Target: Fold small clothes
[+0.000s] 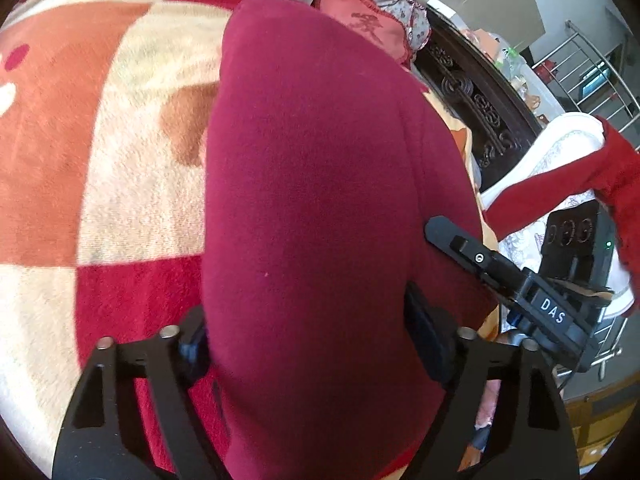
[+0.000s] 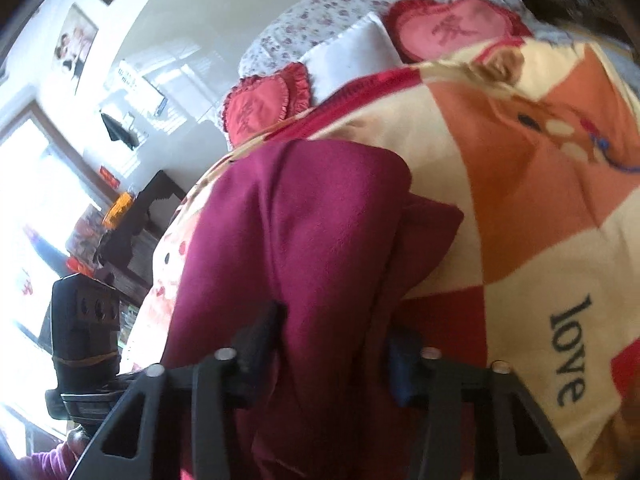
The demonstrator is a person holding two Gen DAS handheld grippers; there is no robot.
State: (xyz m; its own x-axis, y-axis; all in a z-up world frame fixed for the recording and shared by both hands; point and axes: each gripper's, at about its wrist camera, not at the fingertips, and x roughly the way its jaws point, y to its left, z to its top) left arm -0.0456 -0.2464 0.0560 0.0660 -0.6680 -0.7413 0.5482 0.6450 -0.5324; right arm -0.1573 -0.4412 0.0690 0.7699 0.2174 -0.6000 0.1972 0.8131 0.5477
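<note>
Two heart cushions (image 2: 260, 106) – behind the maroon garment (image 2: 304, 240).

Dark red garment (image 1: 320, 184): soft, fleecy knit, plain, no print visible. Lies on checked blanket (image 1: 120, 208) of orange, cream and red squares. Folded lengthwise into long, thick band, far end rounded and doubled over. In right wrist view same garment (image 2: 304, 240) shows several stacked layers, long creases along its length, second fold edge sticking out at right side. Near end runs under cameras, out of sight.
</note>
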